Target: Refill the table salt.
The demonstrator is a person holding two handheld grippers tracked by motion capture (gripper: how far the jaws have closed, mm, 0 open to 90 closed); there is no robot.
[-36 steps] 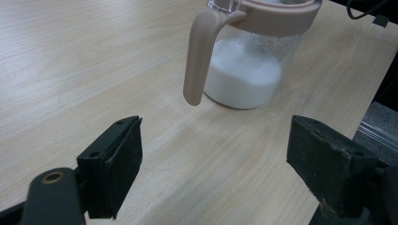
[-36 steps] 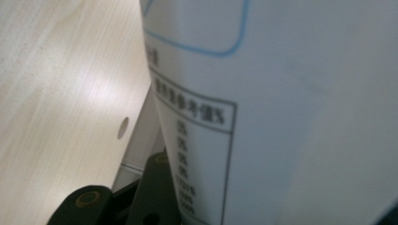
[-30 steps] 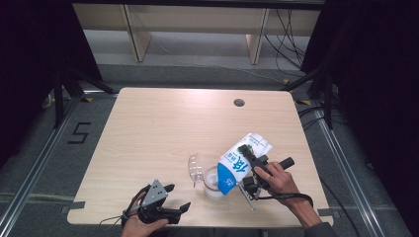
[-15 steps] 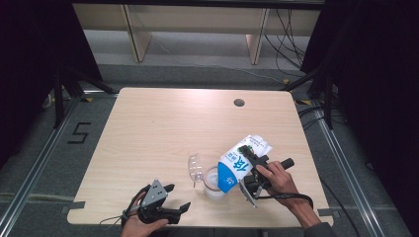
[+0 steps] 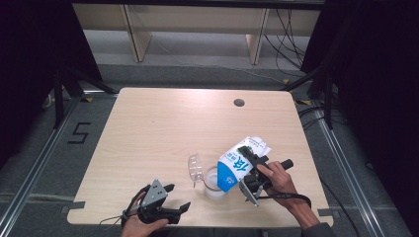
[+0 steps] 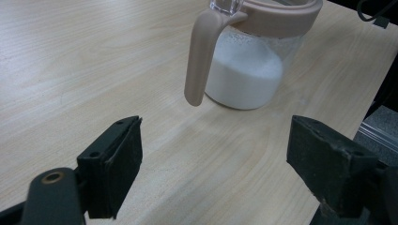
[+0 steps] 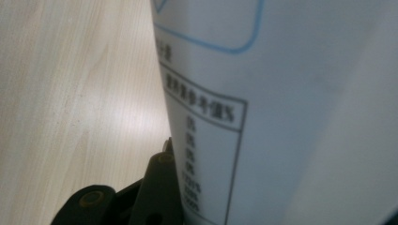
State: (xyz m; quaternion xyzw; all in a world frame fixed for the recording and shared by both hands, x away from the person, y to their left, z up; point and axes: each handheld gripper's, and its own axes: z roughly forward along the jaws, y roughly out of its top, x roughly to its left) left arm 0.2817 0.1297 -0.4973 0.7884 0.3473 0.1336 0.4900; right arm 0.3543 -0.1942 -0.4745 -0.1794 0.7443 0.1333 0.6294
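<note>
right gripper [image 5: 251,174] has its fingers clamped on a white-and-blue carton [image 5: 238,163], tipped with its long axis slanting down-left over the jug [image 6: 248,61] of white liquid near the table's [image 5: 163,128] front edge. carton shows big blue print and a black-framed panel, unreadable. left gripper [image 6: 216,164] sits on the table, fingers wide open, gripping nothing.

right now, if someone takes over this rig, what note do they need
Right gripper: shut on the milk carton, tilted with its top over the jug.
Left gripper: jaws open, holding nothing, low at the near table edge, pointed at the jug's handle.
Done: the jug is about half full of milk; its clear lid is flipped up.
Left: finish pouring, stand the carton upright, probably close the lid.
</note>
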